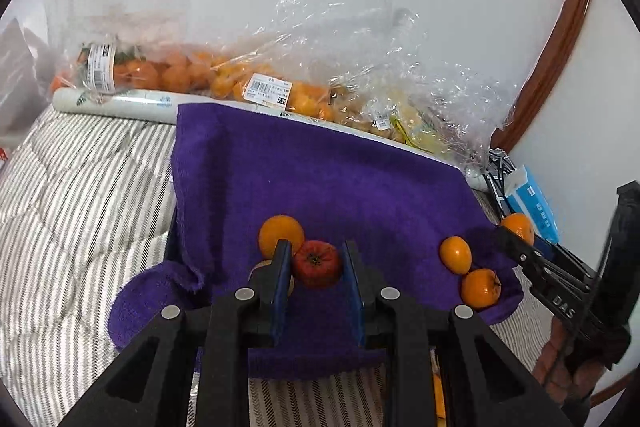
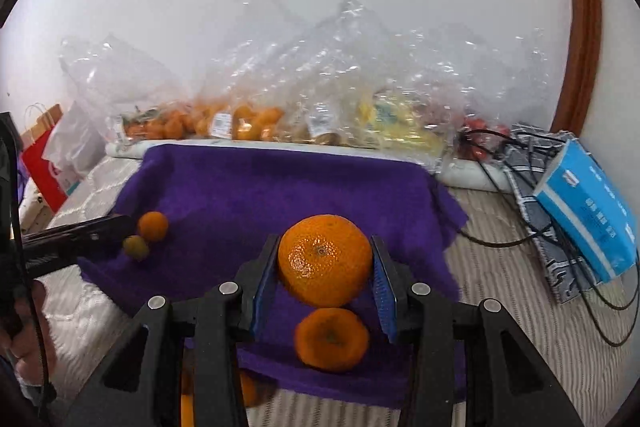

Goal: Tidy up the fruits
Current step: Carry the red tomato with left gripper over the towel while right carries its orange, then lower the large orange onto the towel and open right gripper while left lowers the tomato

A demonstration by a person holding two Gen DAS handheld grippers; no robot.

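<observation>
left claw (image 1: 316,267) is clamped on a small red fruit (image 1: 317,263), its blue pads pressed to either side, so the fruit rides between the fingers instead of lying on the purple towel (image 1: 320,179). right claw (image 2: 325,279) is closed the same way on a large orange (image 2: 325,259), which fills the gap between its pads; a second orange (image 2: 331,339) lies on the towel just below it. each claw carrying one piece looks like sorting by kind: oranges toward one side, the odd fruit toward the other, though that is a judgement.

other loose pieces bear this out. in the left wrist view an orange fruit (image 1: 281,235) sits just behind the left finger, and two small oranges (image 1: 468,271) lie near the towel's right edge, close to where the right claw reaches in. in the right wrist view a small orange (image 2: 153,225) and a greenish-brown fruit (image 2: 136,247) touch each other beside the left claw's tip.

the towel is spread over a striped bed cover (image 1: 80,187), likely to keep round fruit from rolling. bagged fruit in clear plastic (image 1: 280,83) lines the wall behind, well apart from the working patch.

both claws slant downward toward the towel, side by side, the person's hand (image 2: 28,323) gripping the left handle at the frame's edge.
</observation>
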